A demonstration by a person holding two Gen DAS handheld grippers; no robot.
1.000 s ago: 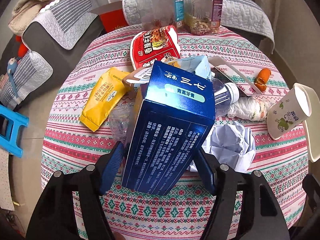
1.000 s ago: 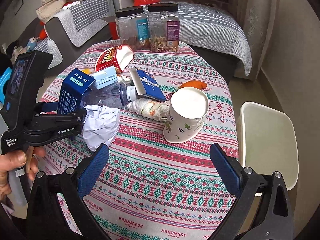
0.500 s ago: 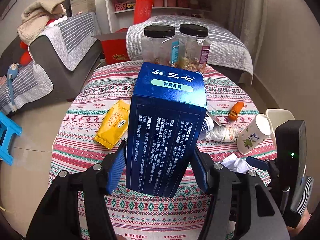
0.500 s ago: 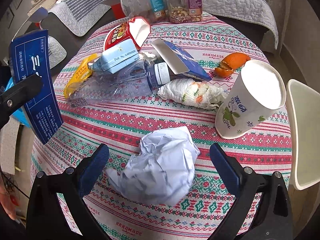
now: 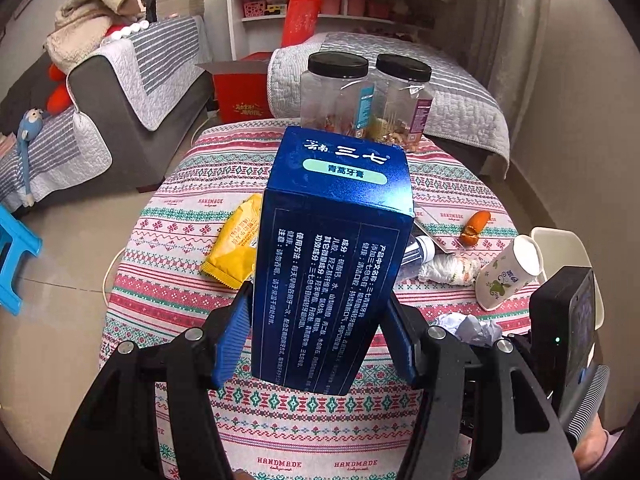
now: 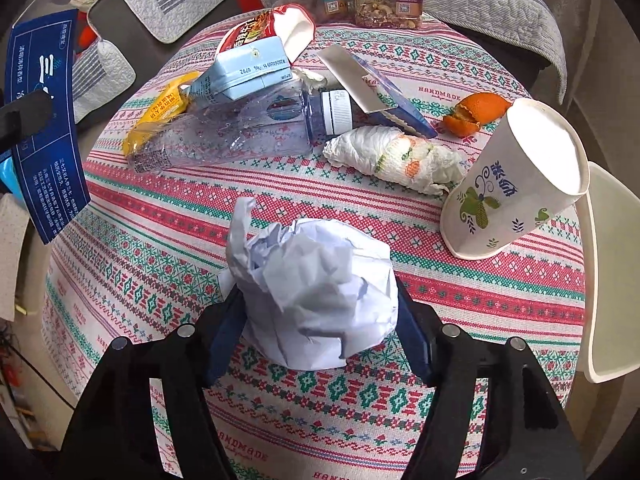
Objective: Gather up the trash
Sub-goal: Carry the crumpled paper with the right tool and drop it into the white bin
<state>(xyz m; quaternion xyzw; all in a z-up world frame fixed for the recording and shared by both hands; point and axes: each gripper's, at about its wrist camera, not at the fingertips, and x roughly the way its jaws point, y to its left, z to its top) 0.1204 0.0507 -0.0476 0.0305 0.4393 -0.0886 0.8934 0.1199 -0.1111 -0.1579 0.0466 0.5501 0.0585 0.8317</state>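
My left gripper (image 5: 318,334) is shut on a dark blue toothpaste box (image 5: 332,256) and holds it up above the round table; the box also shows at the left of the right wrist view (image 6: 42,120). My right gripper (image 6: 318,326) is closed around a crumpled white paper ball (image 6: 316,292) resting on the tablecloth (image 6: 480,300). Other trash lies beyond: a crushed clear bottle (image 6: 240,128), a light blue carton (image 6: 240,72), a yellow wrapper (image 5: 236,248), a rolled tissue (image 6: 396,156), an orange peel (image 6: 476,112) and a tipped paper cup (image 6: 516,184).
Two black-lidded jars (image 5: 364,96) stand at the table's far edge. A red noodle cup (image 6: 264,32) and an open blue box (image 6: 372,88) lie behind the bottle. A white chair (image 6: 608,280) stands right of the table; a grey sofa (image 5: 120,92) is at the left.
The left gripper lifted the blue box up and back from the pile. The right gripper moved forward onto the paper ball and closed around it.
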